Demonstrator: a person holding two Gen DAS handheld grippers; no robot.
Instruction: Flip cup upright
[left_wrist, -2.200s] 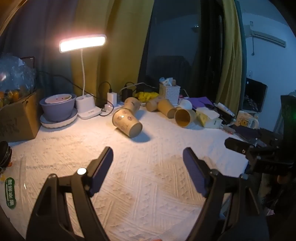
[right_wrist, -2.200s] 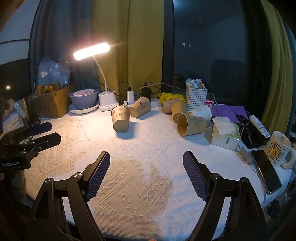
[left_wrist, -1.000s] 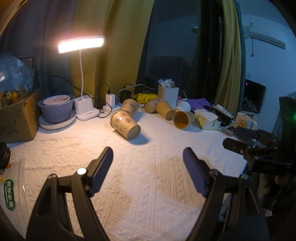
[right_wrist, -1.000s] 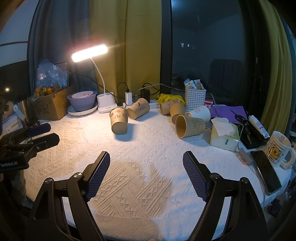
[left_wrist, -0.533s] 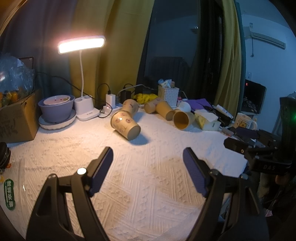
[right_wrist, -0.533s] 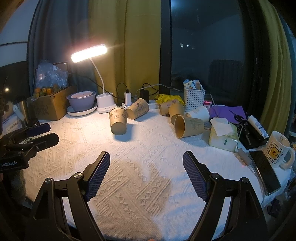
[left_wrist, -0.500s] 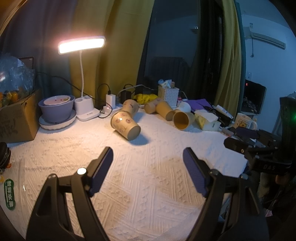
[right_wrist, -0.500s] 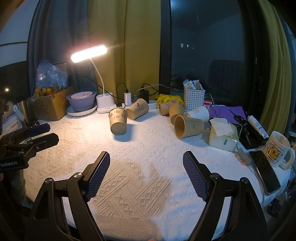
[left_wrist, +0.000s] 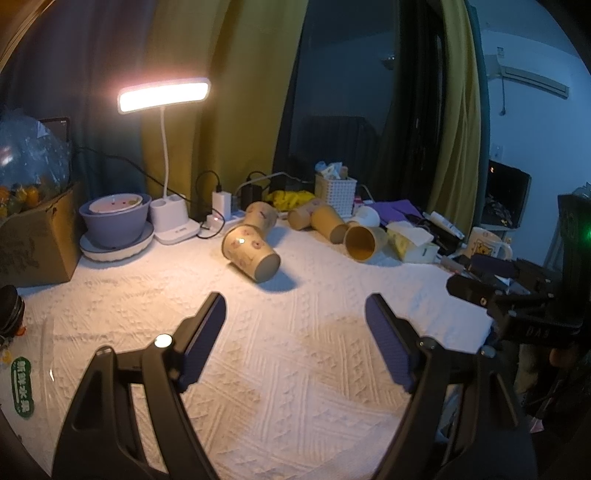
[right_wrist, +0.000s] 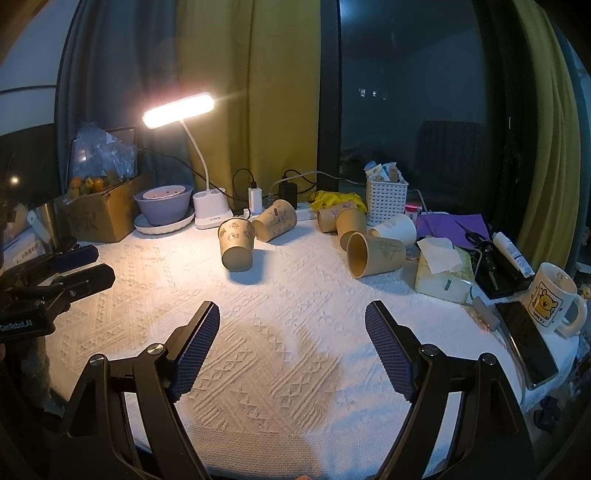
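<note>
Several tan paper cups lie on their sides on the white textured tablecloth (right_wrist: 288, 302). The nearest one, a printed cup (left_wrist: 250, 252), lies in front of the lamp with its base toward me; it also shows in the right wrist view (right_wrist: 236, 247). Another cup (right_wrist: 375, 254) lies at the right with its mouth facing left. My left gripper (left_wrist: 295, 332) is open and empty, well short of the cups. My right gripper (right_wrist: 291, 339) is open and empty too. Each gripper shows at the edge of the other's view.
A lit desk lamp (left_wrist: 164, 92), a purple bowl (left_wrist: 114, 218) and a cardboard box (left_wrist: 33, 236) stand at the back left. A white basket (right_wrist: 386, 201), tissue box (right_wrist: 443, 273), mug (right_wrist: 550, 299) and phone (right_wrist: 526, 339) crowd the right side.
Both views have shifted slightly, and the cups sit marginally lower and farther off than 2.2 s ago. Both grippers stay open; no cup has moved.
</note>
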